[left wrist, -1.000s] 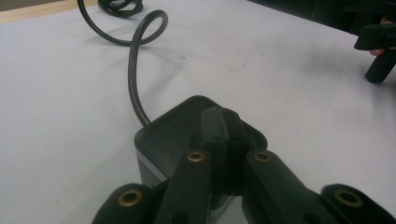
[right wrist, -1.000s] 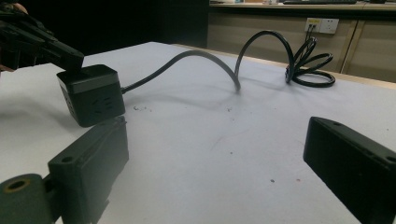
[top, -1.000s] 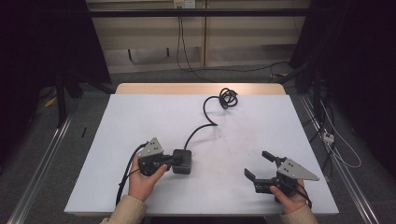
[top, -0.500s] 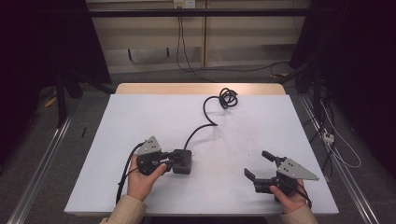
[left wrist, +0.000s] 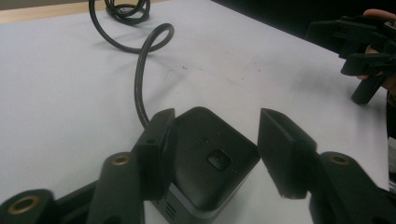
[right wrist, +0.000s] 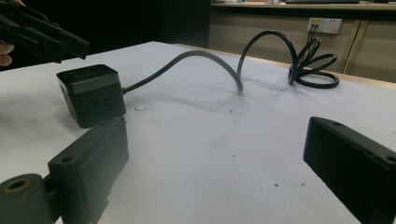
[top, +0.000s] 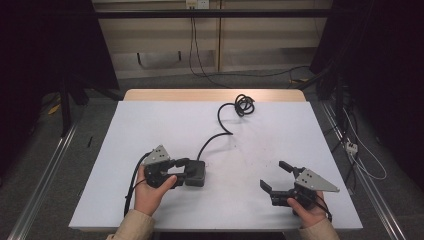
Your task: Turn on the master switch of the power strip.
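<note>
Black plastic forms the cube-shaped power block [top: 193, 173], which is taken here as the landmark; it is seen standing on the white table [top: 150, 125] towards the near edge, left of centre. From its far side a black cord [top: 220, 120] is led away across the table to a loose coil near the far edge. The left gripper [left wrist: 212, 144] is placed around the block: one jaw is pressed against its left face, while a clear gap is seen between the other jaw and the block's right corner, so the claw is released, not clenched. The right gripper [top: 277, 176] is held well to the right of the block, jaws spread and nothing between them. The step in hand is judged to be grasping the block. Next, the left jaws would need to be closed squarely on opposite faces, with the cord kept free.
</note>
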